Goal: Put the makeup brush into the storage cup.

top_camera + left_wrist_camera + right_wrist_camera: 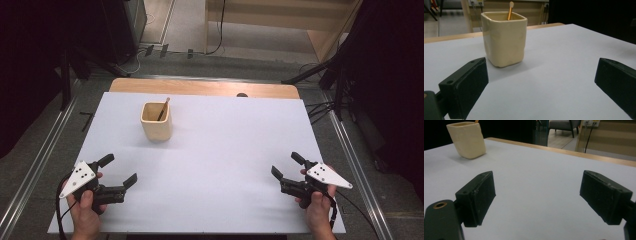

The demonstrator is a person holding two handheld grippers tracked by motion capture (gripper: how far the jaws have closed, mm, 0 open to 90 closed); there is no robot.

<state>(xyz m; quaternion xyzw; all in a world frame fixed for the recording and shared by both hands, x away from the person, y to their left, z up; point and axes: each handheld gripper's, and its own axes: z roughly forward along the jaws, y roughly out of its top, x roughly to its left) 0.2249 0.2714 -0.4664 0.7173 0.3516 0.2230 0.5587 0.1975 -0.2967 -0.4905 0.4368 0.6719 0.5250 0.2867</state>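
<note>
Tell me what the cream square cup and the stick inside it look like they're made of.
The cup looks like glazed ceramic: smooth cream walls, soft sheen, rounded and slightly uneven corners; matte plastic can't be ruled out. The stick looks like wood or bamboo: warm orange-brown shaft with a pale round end.

One cream cup, one wooden stick, two tools, left and right

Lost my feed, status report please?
Left tongs open, holding nothing. Right tongs open, holding nothing. Cream cup upright with stick inside, far left on table. Nothing between the tongs and the cup.
</note>
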